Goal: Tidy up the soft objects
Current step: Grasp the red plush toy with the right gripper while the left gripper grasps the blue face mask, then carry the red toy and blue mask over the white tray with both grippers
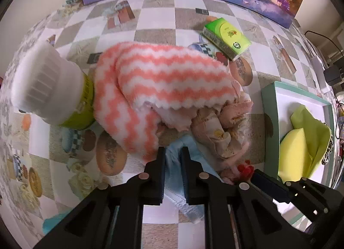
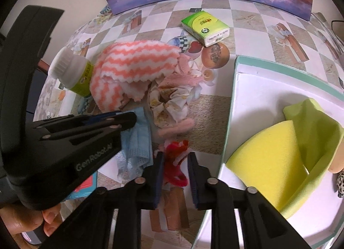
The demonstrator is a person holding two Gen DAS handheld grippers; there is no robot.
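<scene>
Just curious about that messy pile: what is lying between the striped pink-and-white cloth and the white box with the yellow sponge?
A crumpled printed cloth with pale pink fabric lies there, then bare tablecloth up to the box. The right wrist view shows it best.

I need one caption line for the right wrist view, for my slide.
Right gripper closed on a red fuzzy item beside the white box; left gripper pinches a blue mask.

Pink-and-white zigzag cloth point(image 1: 163, 81)
</scene>
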